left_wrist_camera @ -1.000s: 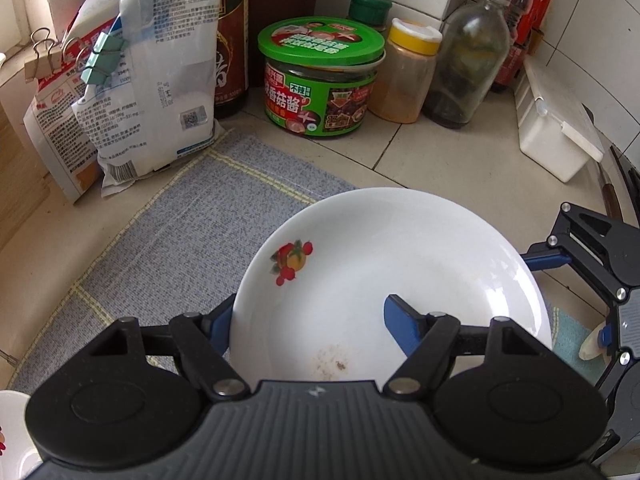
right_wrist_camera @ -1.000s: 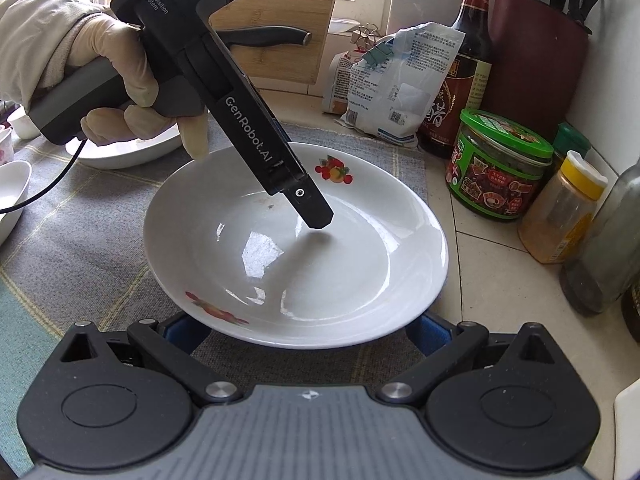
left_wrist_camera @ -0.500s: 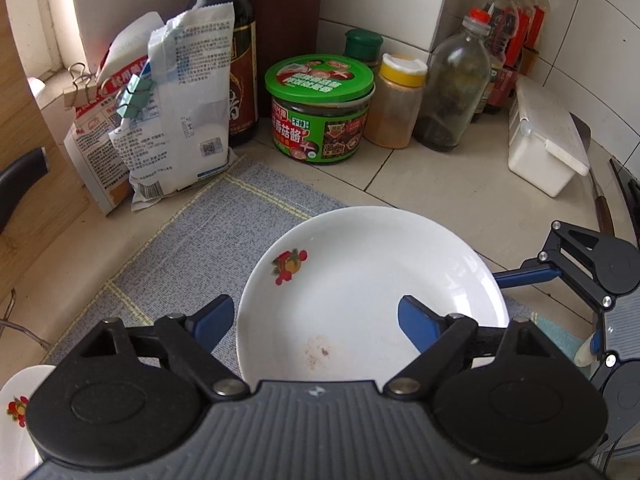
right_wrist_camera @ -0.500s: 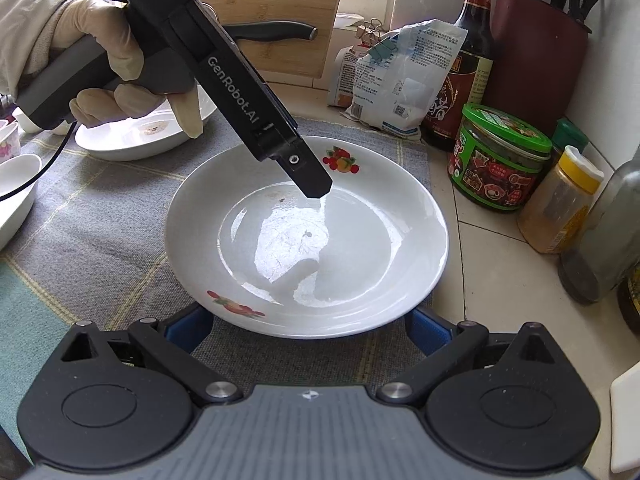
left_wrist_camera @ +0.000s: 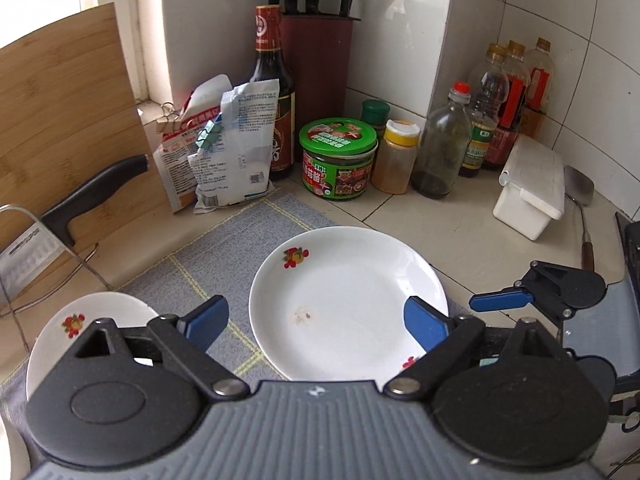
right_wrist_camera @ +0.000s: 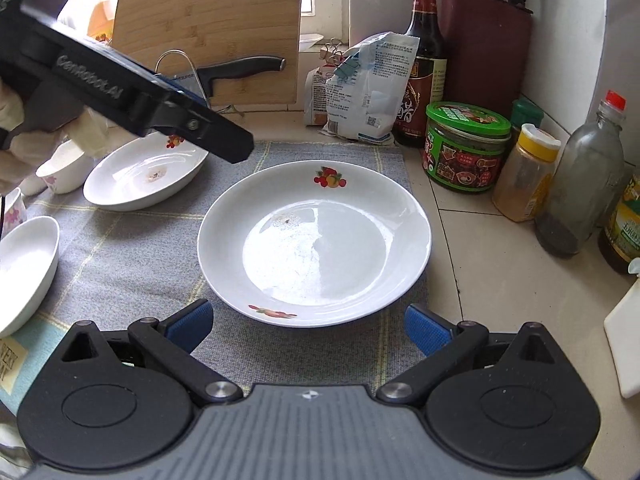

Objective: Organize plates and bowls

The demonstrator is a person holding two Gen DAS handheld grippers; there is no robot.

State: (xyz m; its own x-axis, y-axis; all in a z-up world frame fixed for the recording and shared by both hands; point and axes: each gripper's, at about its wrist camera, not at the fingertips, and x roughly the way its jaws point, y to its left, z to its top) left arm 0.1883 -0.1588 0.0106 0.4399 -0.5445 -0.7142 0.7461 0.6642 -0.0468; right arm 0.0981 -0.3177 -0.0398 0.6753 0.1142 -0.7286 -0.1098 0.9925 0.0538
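While both the left gripper point(left_wrist_camera: 316, 320) and right gripper point(right_wrist_camera: 306, 326) are held wide open and empty, the glossy plate point(right_wrist_camera: 314, 240) at frame centre could be chipped by a skewed rim grasp.

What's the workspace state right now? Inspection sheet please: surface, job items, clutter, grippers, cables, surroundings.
Surface: tiled counter partly covered by a grey checked mat.
Job's things: large plate flat on the mat, small stain inside; second plate to its left; white bowl at the left edge; small cup behind it.
Clutter: green-lidded jar, yellow-capped spice jar, glass bottle, soy sauce bottle, clipped bags, white box.
Grippers: left gripper open, above the large plate; right gripper open, short of the plate.
Cables: nothing seen.
Surroundings: cutting board, knife, knife block, tiled wall.
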